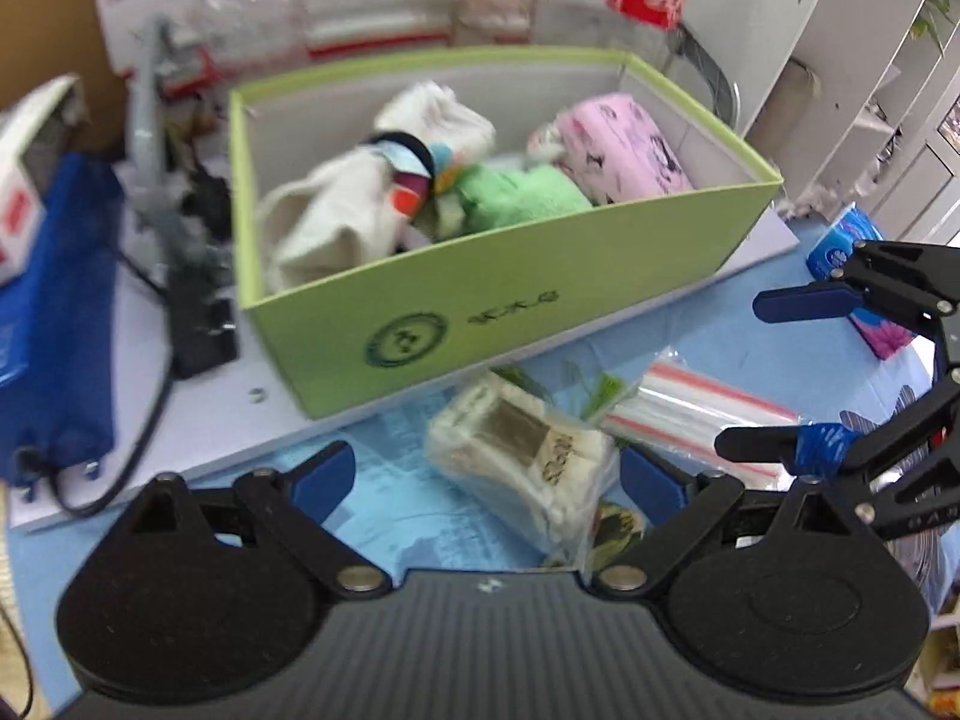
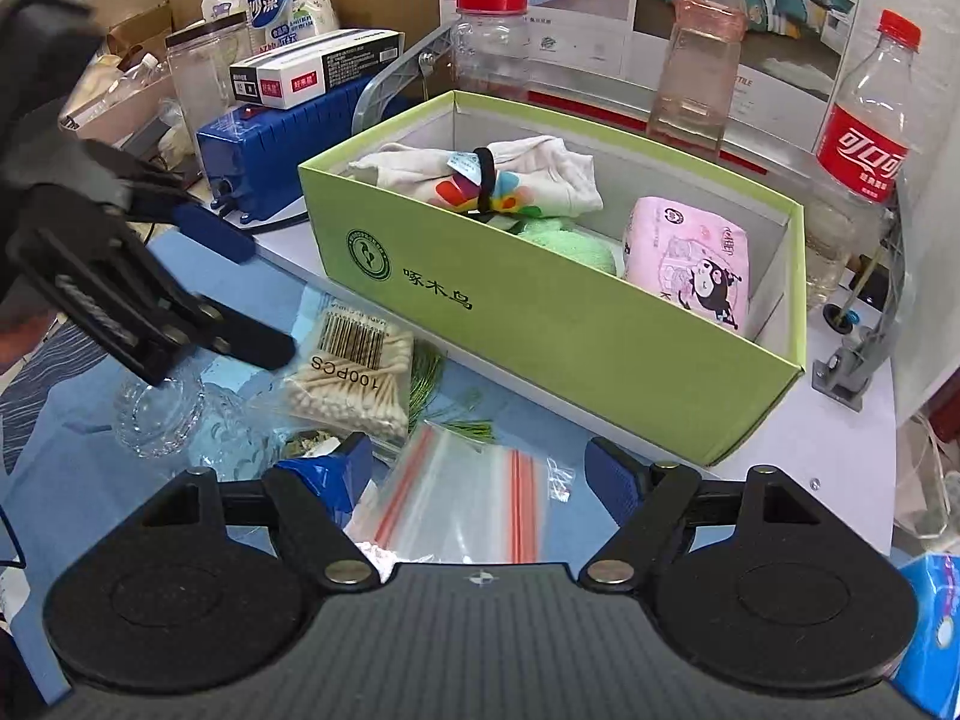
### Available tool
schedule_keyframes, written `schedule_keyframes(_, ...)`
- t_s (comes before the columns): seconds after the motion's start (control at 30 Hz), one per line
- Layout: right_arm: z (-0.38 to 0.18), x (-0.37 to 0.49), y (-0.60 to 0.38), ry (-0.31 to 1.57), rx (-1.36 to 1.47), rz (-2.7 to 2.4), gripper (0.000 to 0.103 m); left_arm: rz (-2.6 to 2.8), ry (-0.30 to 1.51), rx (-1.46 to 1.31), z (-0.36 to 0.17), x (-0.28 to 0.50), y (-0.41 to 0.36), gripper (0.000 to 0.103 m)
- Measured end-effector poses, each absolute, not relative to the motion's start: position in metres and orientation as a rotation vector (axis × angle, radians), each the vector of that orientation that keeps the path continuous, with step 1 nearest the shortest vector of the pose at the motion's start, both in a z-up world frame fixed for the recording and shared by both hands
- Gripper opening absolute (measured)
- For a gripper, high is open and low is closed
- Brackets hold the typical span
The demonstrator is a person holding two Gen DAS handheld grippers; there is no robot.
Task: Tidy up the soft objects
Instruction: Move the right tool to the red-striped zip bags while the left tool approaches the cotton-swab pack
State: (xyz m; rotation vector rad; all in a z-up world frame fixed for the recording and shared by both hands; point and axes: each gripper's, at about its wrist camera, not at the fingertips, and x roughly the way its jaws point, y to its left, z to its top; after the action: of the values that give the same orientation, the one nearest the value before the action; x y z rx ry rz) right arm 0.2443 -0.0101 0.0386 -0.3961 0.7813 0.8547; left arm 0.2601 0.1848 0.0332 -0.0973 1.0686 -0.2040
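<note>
A green box (image 1: 480, 294) (image 2: 540, 324) stands on a white board. It holds a rolled white cloth with a black band (image 1: 336, 210) (image 2: 528, 174), a green towel (image 1: 516, 192) (image 2: 570, 243) and a pink tissue pack (image 1: 624, 150) (image 2: 690, 264). My left gripper (image 1: 486, 480) is open and empty above a bag of cotton swabs (image 1: 528, 456) (image 2: 354, 378) in front of the box. My right gripper (image 2: 480, 471) is open and empty above clear zip bags (image 2: 468, 498) (image 1: 690, 408). Each gripper shows in the other's view, the right gripper (image 1: 774, 372) and the left gripper (image 2: 240, 294).
A blue cloth (image 2: 72, 456) covers the table. A glass dish (image 2: 162, 408) lies at the left. Bottles and jars (image 2: 864, 120) stand behind the box, with a blue pump (image 2: 270, 138) and cartons. A blue tissue pack (image 1: 840, 246) lies at the right.
</note>
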Motion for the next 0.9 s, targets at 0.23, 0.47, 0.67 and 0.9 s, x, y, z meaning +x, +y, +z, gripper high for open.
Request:
schedule_keyframes(0.23,0.032,0.258,-0.032,0.793,-0.353,0.804,0.065,-0.224,1.183,-0.106,0.001,0.292,0.182,0.094)
schedule_keyframes(0.47,0.029,0.260,-0.053,0.812,-0.317,0.768,0.065,-0.109,1.160,-0.071,-0.002,0.265,0.213,0.095)
schedule_keyframes(0.67,0.032,0.253,-0.048,0.811,-0.319,0.799,0.065,0.081,1.119,-0.047,0.003,0.220,0.261,0.095)
schedule_keyframes(0.9,0.033,0.254,-0.019,0.846,-0.333,0.889,0.065,0.117,1.005,-0.120,0.030,0.183,0.284,0.094)
